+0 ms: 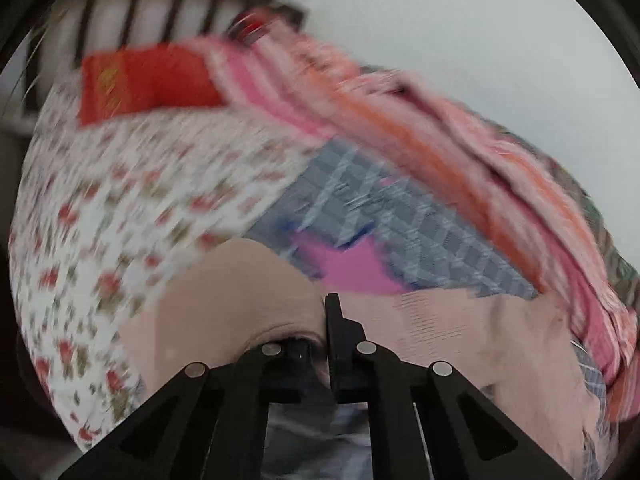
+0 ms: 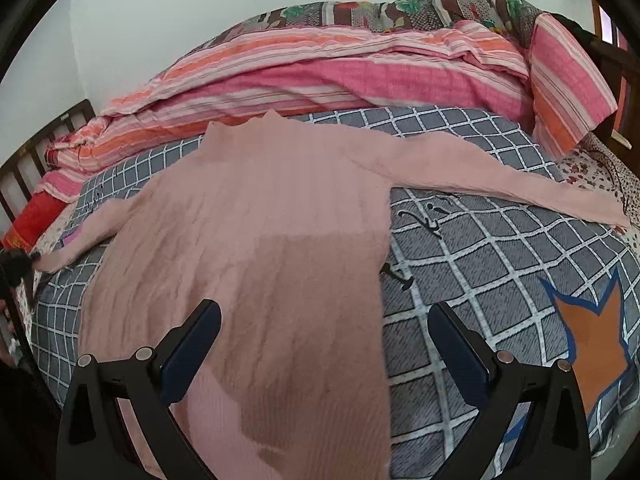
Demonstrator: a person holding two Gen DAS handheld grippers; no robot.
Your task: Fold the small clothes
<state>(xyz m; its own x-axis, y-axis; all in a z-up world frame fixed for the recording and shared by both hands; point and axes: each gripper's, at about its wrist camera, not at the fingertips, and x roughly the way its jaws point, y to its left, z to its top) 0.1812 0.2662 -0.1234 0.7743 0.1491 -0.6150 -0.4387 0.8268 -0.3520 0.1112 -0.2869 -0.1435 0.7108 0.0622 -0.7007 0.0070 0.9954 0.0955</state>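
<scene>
Pink sweater (image 2: 256, 208) — thin ribbed knit, high collar, long sleeves; lies flat, front spread, on grey checked bedcover (image 2: 472, 264). Sleeves stretched out to both sides; one sleeve tip at far left edge of right wrist view. Lower body of garment in shadow.

Left gripper (image 1: 324, 320) — jaws closed, pink knit bunched at fingertips; view motion-blurred.

Right gripper (image 2: 324, 344) — jaws wide apart above sweater hem, nothing held.

Striped pink-orange quilt (image 2: 320, 76) heaped behind, near wall. Floral sheet (image 1: 132, 200) beside bedcover.
</scene>
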